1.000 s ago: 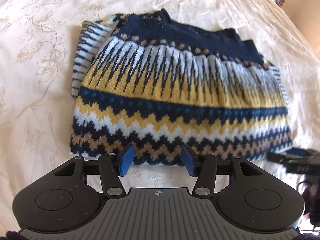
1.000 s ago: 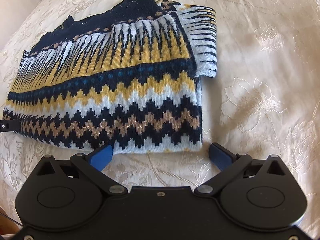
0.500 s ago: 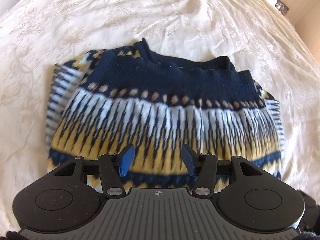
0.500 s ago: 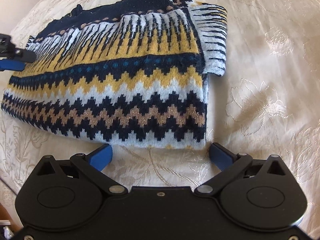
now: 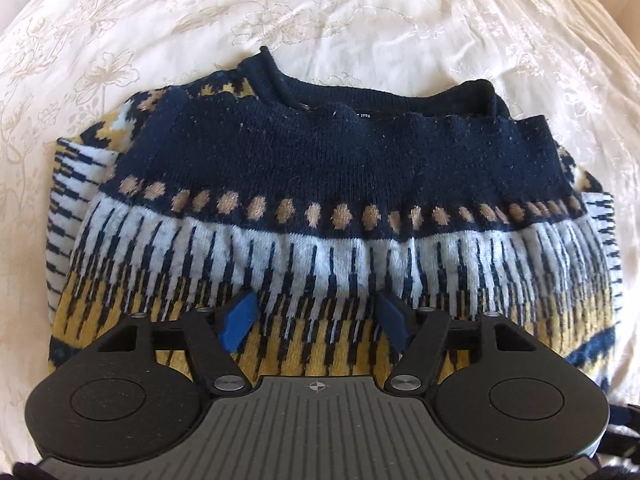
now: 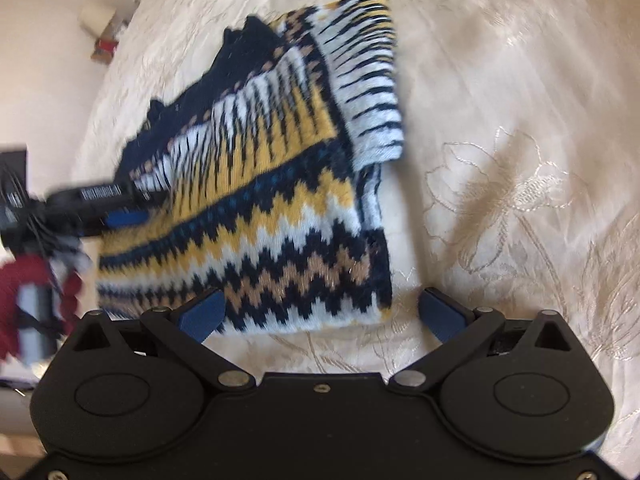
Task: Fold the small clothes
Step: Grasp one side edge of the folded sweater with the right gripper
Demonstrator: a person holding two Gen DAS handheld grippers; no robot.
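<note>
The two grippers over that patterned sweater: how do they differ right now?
The left gripper hovers above the middle of the sweater, its jaws opening with nothing pinched between them; the right gripper sits at the sweater's hem corner with jaws spread wider, part of the hem edge between them but not pressed. The left one's view is sharp; the right one's is motion-blurred and tilted. Both have black frames and blue pads, and neither holds anything.

You are working in a bedroom of a home. The cream, floral-embroidered bedspread [image 5: 360, 20] fills nearly both views, soft and rumpled, with the folded navy, yellow and white patterned knit sweater [image 5: 320, 184] lying on it. Beyond the bedspread's far left edge in the right wrist view, a pale wall [image 6: 48, 80] and some blurred household clutter [image 6: 106, 28] show.
</note>
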